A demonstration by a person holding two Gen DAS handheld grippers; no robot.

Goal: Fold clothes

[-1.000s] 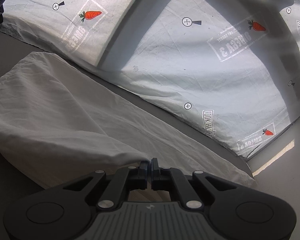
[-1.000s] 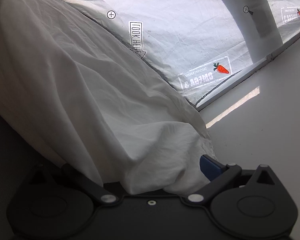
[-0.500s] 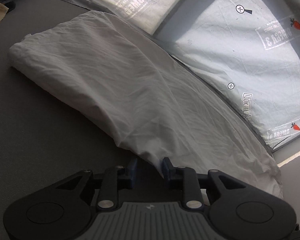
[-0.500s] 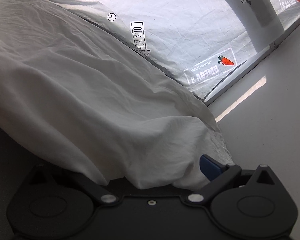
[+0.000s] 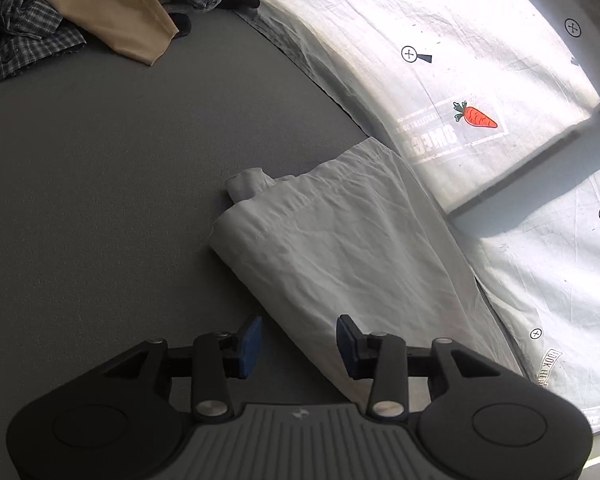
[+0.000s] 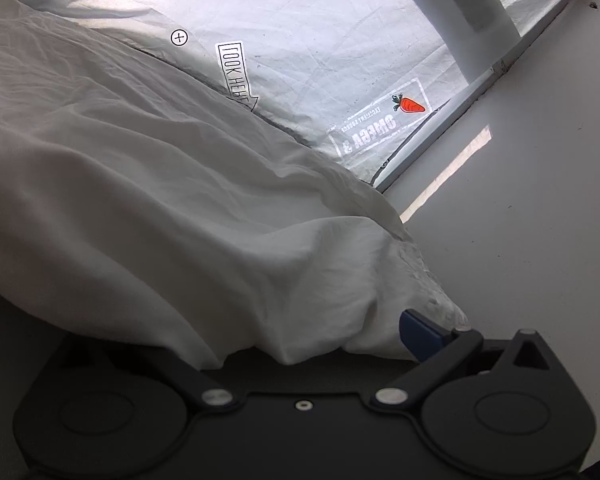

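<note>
The white garment (image 5: pixel 340 248) lies as a long folded strip on the grey surface (image 5: pixel 100 200), running diagonally from the left gripper (image 5: pixel 298 340) toward the printed sheet (image 5: pixel 440 60) that covers the surface's far side. Its far end is a hemmed edge with a small rolled bit sticking out at the left corner; its right long edge runs along the sheet's border and seems to overlap it. Its left long edge is a soft fold with bare grey surface beside it, wide open all the way to the pile of clothes (image 5: pixel 80 12) (plaid and tan pieces) in the far left corner, well apart from the garment.

The left jaws have just been opening and stand apart, blue pads showing, with nothing pressed between them; the garment's near left edge passes under the gap.

In the right wrist view the garment (image 6: pixel 160 200) bulks up close in front of the right gripper (image 6: pixel 324 344), draped over its left finger and hiding it; only the blue pad of the right finger (image 6: pixel 420 336) shows, against the cloth. Whether those jaws grip the cloth I cannot tell. To the right of the garment's corner lies bare pale surface (image 6: pixel 520 240), free room with a slim streak of sunlight (image 6: pixel 448 172) across it.
</note>
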